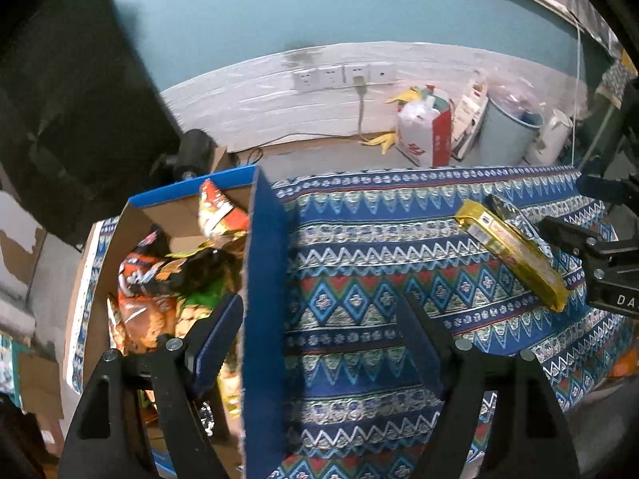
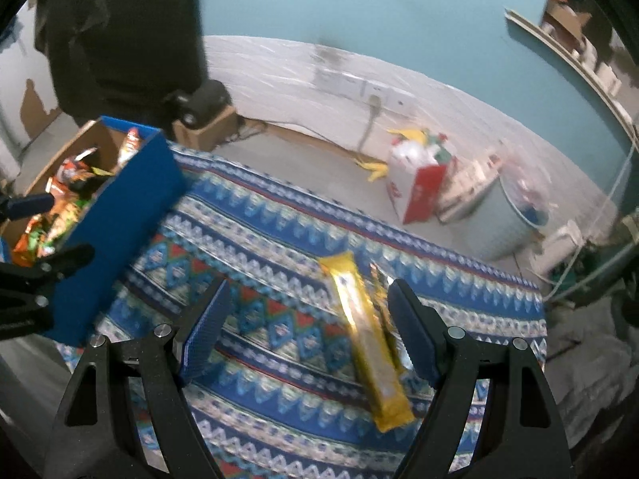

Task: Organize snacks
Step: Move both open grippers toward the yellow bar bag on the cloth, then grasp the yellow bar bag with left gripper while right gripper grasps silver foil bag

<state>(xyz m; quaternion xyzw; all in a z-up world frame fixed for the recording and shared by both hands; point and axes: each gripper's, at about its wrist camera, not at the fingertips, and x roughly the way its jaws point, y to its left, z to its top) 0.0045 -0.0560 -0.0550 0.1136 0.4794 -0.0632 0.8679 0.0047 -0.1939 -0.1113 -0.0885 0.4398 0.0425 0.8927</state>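
Patterned blue tablecloth carries a gold snack packet lying flat, a smaller foil packet touching its far side. Right gripper hangs over them, jaws spread, empty. Left gripper, also released, straddles the blue box wall. Best to centre on the gold packet, pinch across its width.

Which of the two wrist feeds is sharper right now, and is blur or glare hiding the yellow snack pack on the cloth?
Left wrist view: sharper; the yellow snack pack and patterned cloth read crisply, with fisheye bending at the edges. Right wrist view: motion-smeared, the pack streaked with foil glare, its print unreadable; the blue box is soft too.
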